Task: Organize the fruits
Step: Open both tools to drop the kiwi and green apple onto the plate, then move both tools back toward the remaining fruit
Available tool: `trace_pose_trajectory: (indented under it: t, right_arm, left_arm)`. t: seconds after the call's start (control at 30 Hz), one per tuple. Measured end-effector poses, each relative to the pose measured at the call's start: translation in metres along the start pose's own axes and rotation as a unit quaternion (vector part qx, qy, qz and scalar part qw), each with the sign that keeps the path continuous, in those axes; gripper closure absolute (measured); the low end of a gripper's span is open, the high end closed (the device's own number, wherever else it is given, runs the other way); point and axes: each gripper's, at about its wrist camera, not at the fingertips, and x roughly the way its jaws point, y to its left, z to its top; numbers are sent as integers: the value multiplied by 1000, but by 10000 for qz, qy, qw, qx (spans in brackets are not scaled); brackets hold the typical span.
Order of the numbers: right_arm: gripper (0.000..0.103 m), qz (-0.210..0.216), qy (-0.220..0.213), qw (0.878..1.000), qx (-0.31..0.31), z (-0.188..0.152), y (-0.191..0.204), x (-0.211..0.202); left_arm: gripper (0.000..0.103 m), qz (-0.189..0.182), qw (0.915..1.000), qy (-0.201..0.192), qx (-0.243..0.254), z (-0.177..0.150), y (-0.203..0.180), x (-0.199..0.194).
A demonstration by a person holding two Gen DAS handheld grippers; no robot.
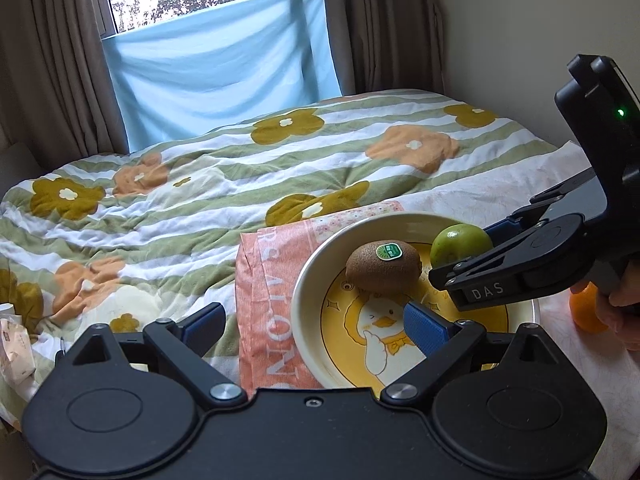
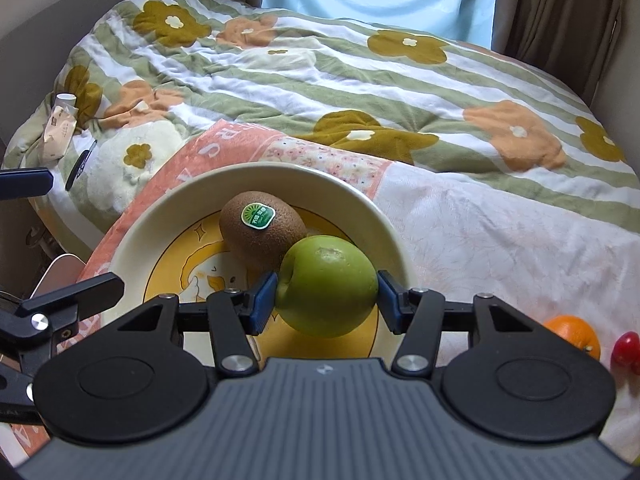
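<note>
A cream bowl [image 2: 168, 212] with a yellow duck print sits on an orange towel on the bed. A brown kiwi [image 2: 260, 236] with a green sticker lies in it. My right gripper [image 2: 326, 300] is shut on a green apple [image 2: 328, 284] and holds it over the bowl, beside the kiwi. In the left wrist view the bowl [image 1: 316, 276], kiwi [image 1: 382, 266] and apple [image 1: 460, 242] show, with the right gripper [image 1: 480, 248] reaching in from the right. My left gripper [image 1: 316, 324] is open and empty at the bowl's near rim.
An orange [image 2: 576, 334] and a small red fruit [image 2: 626, 348] lie on the white cloth right of the bowl. The orange towel [image 1: 264, 292] lies under the bowl. A flowered quilt [image 1: 200, 184] covers the bed. Paper packets [image 2: 60, 132] lie at the far left.
</note>
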Motion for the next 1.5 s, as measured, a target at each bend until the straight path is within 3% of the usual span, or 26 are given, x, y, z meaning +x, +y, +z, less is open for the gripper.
trace_pose_trajectory:
  t: [0.03, 0.1, 0.17, 0.67, 0.93, 1.13, 1.5]
  right_arm:
    - [35, 25, -22, 10000, 12, 0, 0, -1]
    - [26, -3, -188, 9998, -17, 0, 1, -6]
    - [0, -165, -307, 9993, -137, 2, 3, -12]
    - [0, -297, -684, 9970, 203, -1, -1, -74]
    - [0, -273, -826, 9954, 397, -14, -12, -122]
    - [0, -256, -849, 9944, 571, -41, -40, -156]
    - [0, -473, -790, 9935, 672, -103, -115, -211]
  left_arm:
    - [5, 3, 10000, -2, -14, -1, 1, -1]
    - [5, 1, 10000, -12, -49, -1, 2, -3]
    - [5, -15, 10000, -25, -80, -2, 3, -5]
    - [5, -36, 9996, -263, -101, 5, -1, -43]
    - [5, 183, 9988, -418, -163, 7, -17, -80]
    - [5, 336, 9981, -389, -340, 2, -45, -106]
    - [5, 277, 9977, -350, -501, 1, -127, -134]
